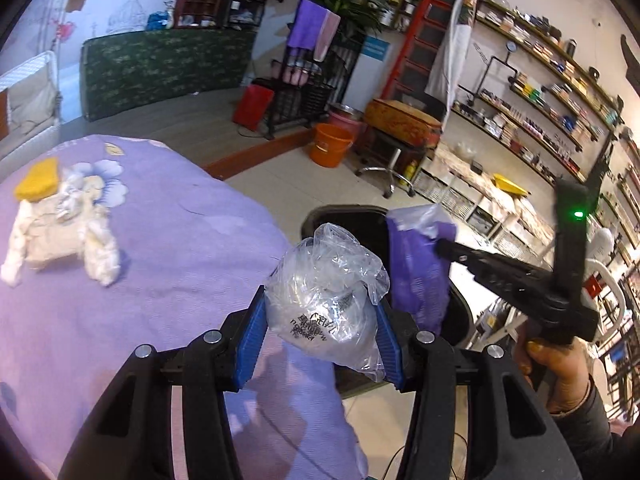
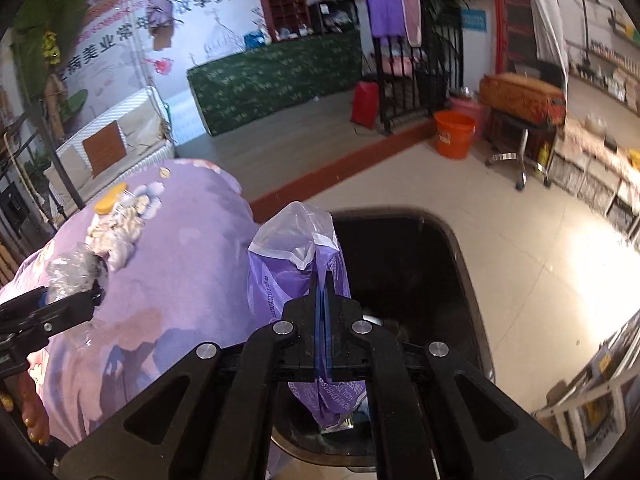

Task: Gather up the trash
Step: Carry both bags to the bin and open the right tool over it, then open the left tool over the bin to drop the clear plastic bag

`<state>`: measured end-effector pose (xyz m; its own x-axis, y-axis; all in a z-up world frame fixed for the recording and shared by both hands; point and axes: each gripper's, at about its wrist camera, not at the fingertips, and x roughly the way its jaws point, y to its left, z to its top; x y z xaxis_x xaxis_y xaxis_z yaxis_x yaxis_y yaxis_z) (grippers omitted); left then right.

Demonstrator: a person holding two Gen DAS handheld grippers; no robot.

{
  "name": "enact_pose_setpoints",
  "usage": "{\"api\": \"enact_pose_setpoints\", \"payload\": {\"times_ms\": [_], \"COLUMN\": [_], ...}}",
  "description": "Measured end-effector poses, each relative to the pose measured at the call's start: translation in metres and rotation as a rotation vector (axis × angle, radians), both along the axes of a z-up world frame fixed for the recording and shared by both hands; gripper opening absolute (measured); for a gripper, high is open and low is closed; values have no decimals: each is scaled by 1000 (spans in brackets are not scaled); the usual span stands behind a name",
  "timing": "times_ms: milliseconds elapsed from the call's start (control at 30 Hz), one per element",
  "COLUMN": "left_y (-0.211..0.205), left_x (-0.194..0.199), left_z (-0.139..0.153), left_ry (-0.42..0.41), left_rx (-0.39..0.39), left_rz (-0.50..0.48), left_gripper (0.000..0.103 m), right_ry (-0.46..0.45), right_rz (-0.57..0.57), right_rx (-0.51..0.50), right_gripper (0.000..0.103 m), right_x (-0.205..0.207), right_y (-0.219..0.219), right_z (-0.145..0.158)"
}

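Observation:
My left gripper (image 1: 322, 306) is shut on a crumpled clear plastic bag (image 1: 324, 292), pinched between its blue pads (image 1: 252, 340) at the edge of the purple flowered cover (image 1: 160, 280). To its right, my right gripper (image 1: 440, 246) is shut on a purple plastic bag (image 1: 416, 276) that hangs over the open black bin (image 1: 344, 216). In the right wrist view the right gripper (image 2: 322, 280) holds that purple bag (image 2: 292, 268) at the near left side of the bin (image 2: 400, 264). The left gripper (image 2: 80, 292) with its clear bag (image 2: 72, 270) shows at the left edge. White crumpled tissue (image 1: 68, 232) and a yellow piece (image 1: 36, 184) lie on the cover.
An orange bucket (image 2: 454, 134) and a wheeled stool (image 2: 520, 132) stand on the tiled floor beyond the bin. Stocked shelves (image 1: 540, 92) line the right wall. A hand (image 1: 560, 368) holds the right gripper's handle. A white bench (image 2: 120, 140) sits behind the cover.

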<state>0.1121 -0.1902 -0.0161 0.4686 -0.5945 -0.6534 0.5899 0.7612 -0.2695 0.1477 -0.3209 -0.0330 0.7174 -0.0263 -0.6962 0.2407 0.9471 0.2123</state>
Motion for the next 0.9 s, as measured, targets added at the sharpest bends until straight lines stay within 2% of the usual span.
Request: {"api": "enact_pose_setpoints", "payload": {"times_ms": [167,233,267,300,367,467,567,900], "left_y": [-26,-33,-37,-42,-47,-54,-62,-97], "left_x": [-6,-9,-10,-10,-10,-6,-5,-8], "left_z": [-8,-10,-12,-14,-18,-24,-29,-45], "left_ry": [7,9,8,8,17,39,53,52], "left_rx": [29,35,40,47,61,78,87,150], "left_rz": [-66,-88,-101,-115,-136,-159,-186,-275], "left_gripper": [49,49,49,49,49,49,49,49], "right_ry": [134,165,172,177,141,119,88,-8], "right_rz": [-50,-74,-83,-96,-135,-160,-191,-321], "right_rx": [75,119,135,154,151,98,99,-18], "right_gripper": [3,7,20,48,79,79,81,89], "right_x": [15,15,14,12,3,-5,-15,-54], "right_y": [-20,-27,-29,-33,-38,-39,-47,-64], "right_z": [-44,-62,-66,-71,-69,-62,-50,-10]}}
